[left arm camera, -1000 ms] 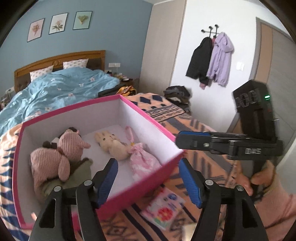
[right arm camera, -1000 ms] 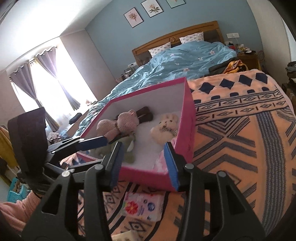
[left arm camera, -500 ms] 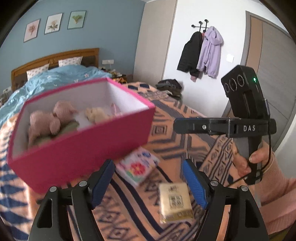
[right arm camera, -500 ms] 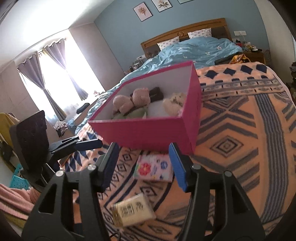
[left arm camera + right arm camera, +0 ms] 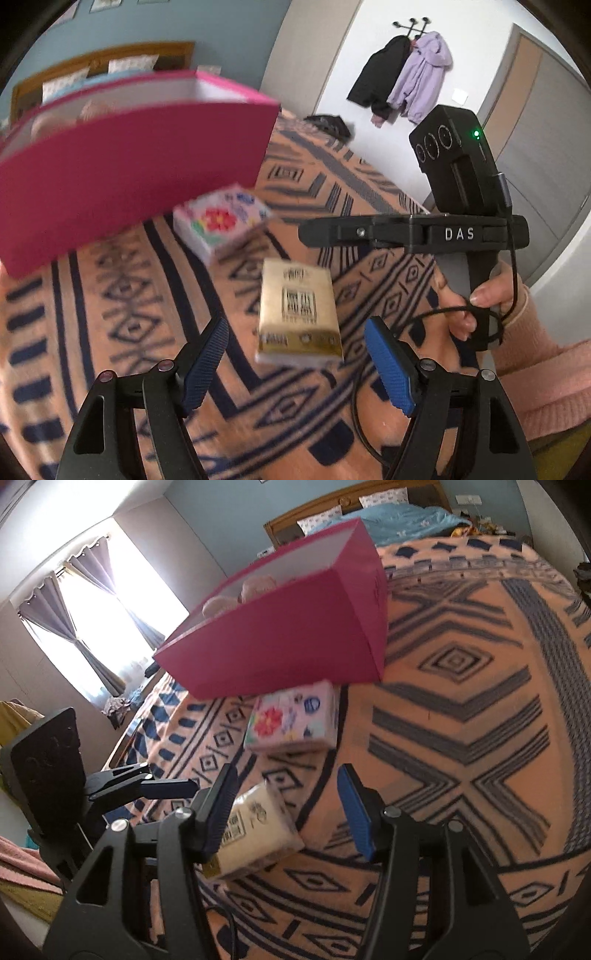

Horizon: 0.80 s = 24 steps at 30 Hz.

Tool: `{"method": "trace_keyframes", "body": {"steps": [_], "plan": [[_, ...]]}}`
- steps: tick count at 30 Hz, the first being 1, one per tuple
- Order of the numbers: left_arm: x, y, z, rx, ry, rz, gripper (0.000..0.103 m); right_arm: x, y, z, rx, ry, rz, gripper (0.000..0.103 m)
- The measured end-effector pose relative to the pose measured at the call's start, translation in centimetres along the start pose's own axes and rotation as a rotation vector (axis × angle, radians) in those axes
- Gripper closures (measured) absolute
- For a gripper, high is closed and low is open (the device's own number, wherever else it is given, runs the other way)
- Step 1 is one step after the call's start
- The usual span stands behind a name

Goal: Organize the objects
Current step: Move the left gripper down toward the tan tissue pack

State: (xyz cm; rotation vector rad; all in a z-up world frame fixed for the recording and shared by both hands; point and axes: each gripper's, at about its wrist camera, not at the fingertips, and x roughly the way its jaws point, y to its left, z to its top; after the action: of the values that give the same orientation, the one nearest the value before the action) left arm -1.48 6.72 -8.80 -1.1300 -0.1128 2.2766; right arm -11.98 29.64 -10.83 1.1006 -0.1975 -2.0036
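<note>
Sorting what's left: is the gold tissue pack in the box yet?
Out. The gold tissue pack lies on the blanket, before the pink box.

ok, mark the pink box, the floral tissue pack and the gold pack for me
pink box (image 5: 280,642): right wrist view, near side wall.
floral tissue pack (image 5: 291,716): right wrist view, printed top face.
gold pack (image 5: 299,314): left wrist view, top face by the barcode.

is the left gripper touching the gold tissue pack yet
Apart. In the left wrist view the left gripper is open, and blanket shows between each blue pad and the gold tissue pack.
</note>
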Motion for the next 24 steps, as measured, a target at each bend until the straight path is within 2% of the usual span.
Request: {"method": "trace_keyframes", "body": {"steps": [8, 15, 24], "plan": [[0.8, -0.5, -1.5, -0.047, 0.062, -0.060, 0.026, 1.1, -0.2, -1.0, 0.023, 0.030, 0.021, 0.045], [1.2, -1.2, -1.5, -0.063, 0.059, -0.120, 0.027, 1.5, 0.1, -1.5, 0.034, 0.035, 0.041, 0.045], [2.1, 1.3, -0.6, -0.150, 0.043, -0.127, 0.040, 1.7, 0.9, -2.2, 0.027, 0.053, 0.079, 0.048]]}}
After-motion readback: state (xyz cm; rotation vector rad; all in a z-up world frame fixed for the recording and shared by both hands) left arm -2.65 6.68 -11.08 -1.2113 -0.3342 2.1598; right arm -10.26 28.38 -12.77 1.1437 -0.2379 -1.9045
